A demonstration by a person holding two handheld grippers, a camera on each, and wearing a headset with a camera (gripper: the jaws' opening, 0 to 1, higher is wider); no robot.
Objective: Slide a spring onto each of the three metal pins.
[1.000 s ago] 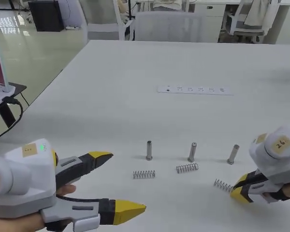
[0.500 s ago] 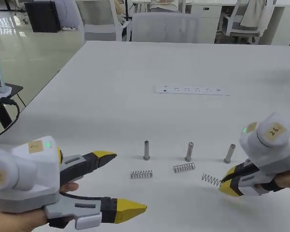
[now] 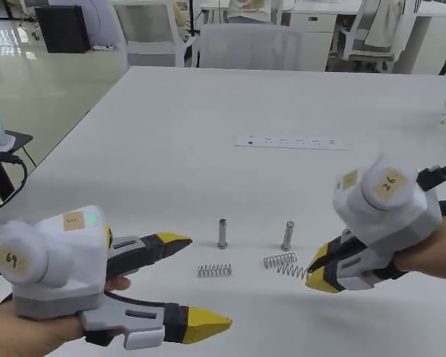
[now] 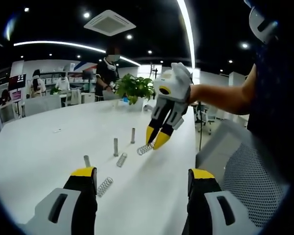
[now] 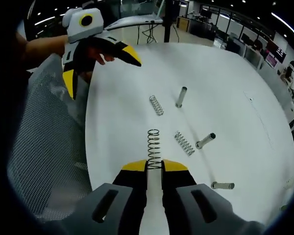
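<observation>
- Surface (image 3: 208, 134): white and wide. I see bare room from the pin row back to the far edge and out to the left edge.
- Left gripper (image 3: 208, 282): by the near edge, toward the left. Jaws spread wide, holding nothing. Left tag (image 3: 11, 260) reads "69".
- Right gripper (image 3: 317, 277): by the near edge, right of centre. Jaws closed on one end of the held spring. Right tag (image 3: 386, 181) reads "26".
- Power strip (image 3: 291, 141): lies flat mid-surface, well beyond the pins. I can read no writing on it.
- Pins (image 5: 181, 97): three, upright, in a row along the near edge, all bare.
- Held spring (image 5: 154, 143): sticks straight out ahead of the jaws.
- Loose springs (image 3: 214, 270): two, lying flat just on the near-edge side of the pins, not touching them.
</observation>
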